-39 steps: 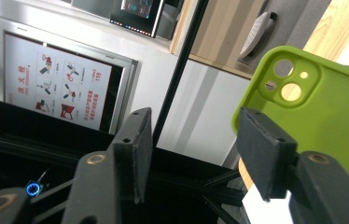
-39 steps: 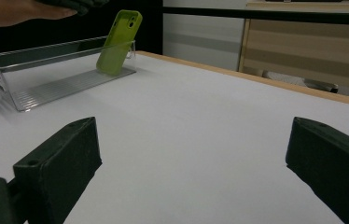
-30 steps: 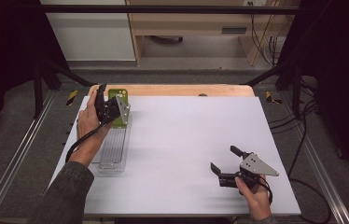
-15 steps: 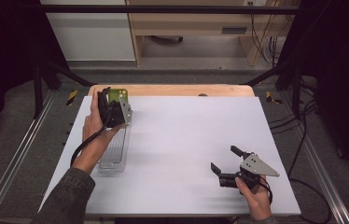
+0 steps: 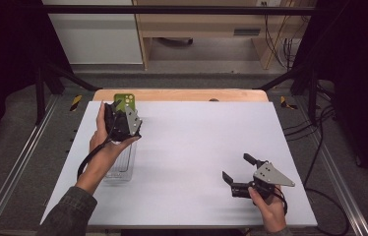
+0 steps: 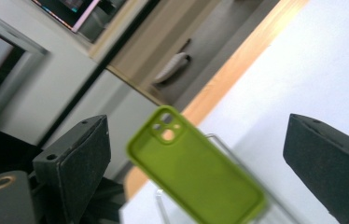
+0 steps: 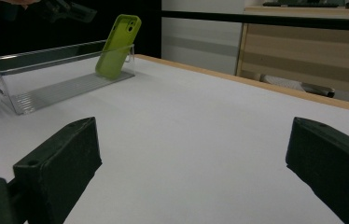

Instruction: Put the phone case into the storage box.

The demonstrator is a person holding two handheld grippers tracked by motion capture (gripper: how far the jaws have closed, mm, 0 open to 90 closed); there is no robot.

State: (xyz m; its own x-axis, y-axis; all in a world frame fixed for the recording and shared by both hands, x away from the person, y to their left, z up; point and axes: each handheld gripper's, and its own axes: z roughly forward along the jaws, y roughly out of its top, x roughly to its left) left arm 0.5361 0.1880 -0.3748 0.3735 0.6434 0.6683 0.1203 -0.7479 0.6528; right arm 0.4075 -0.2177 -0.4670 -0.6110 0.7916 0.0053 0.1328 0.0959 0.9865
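While left hand-held gripper [image 5: 122, 123] jaws, just opened, stand spread clear of green phone case [image 6: 196, 175] leaning in clear tray [image 7: 46, 79]: withdraw straight back, avoid toppling case; right hand-held gripper [image 5: 238, 173] spread, idle on worktop [image 5: 197, 147]

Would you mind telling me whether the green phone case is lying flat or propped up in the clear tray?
Propped up: the phone case leans on the tray's end wall.

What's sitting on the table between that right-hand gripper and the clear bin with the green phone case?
Nothing: the high view shows bare white table between right gripper and clear bin.
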